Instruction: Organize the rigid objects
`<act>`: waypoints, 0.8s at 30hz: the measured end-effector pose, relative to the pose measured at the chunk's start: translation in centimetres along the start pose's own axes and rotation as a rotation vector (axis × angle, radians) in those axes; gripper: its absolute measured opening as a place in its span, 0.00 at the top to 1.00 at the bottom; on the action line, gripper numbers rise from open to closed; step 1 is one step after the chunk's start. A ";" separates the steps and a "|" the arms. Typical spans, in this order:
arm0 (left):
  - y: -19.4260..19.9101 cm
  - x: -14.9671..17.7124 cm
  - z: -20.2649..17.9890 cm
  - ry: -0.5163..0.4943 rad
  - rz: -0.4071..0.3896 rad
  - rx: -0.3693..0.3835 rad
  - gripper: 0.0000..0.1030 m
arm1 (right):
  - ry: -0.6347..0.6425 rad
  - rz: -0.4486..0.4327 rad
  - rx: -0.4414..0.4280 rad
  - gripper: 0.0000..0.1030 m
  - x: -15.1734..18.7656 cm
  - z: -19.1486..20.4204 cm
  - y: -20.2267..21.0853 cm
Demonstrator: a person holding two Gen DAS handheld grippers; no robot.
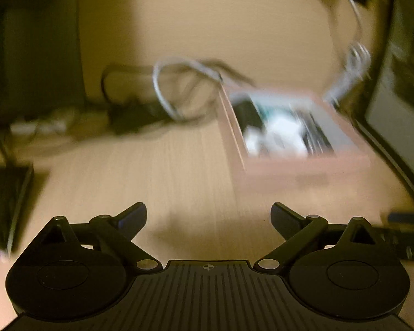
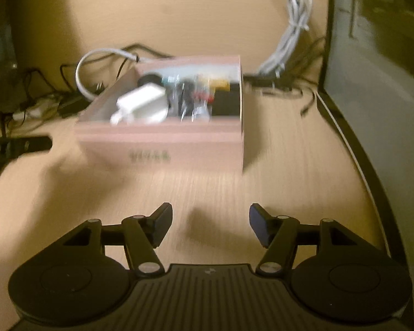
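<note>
Black hand-held gripper (image 2: pixel 209 224), ribbed body, silver screws, blue pads.

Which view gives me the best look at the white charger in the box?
Right wrist. There the white charger lies near the middle of the frame, inside the pink box, its blocky shape readable despite blur. In the left wrist view the charger is a smeared white patch, off to the right.

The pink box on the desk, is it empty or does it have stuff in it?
Not empty. The pink box is open-topped, and a white charger and other small, blurred items lie inside it.
</note>
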State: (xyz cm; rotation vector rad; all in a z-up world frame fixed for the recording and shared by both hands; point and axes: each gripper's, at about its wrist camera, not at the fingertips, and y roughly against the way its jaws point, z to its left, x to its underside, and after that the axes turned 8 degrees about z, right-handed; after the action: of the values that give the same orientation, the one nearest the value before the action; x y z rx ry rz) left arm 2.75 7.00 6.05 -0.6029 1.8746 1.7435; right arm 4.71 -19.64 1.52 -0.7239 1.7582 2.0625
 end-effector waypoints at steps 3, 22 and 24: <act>-0.2 3.2 -0.8 -0.017 0.057 -0.010 0.03 | 0.023 0.014 0.033 0.34 2.3 1.2 0.7; -2.4 5.2 -4.2 0.021 -0.050 -0.089 0.02 | 0.018 -0.092 0.087 0.00 3.9 2.1 -1.2; -2.4 5.2 -4.2 0.022 -0.050 -0.088 0.02 | 0.005 -0.105 0.097 0.00 3.9 2.1 -1.4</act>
State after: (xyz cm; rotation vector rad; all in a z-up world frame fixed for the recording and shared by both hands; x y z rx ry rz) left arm 0.03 2.72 1.10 -0.6986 1.7889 1.8018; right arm 1.94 -17.60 -1.59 -0.7760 1.7699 1.8951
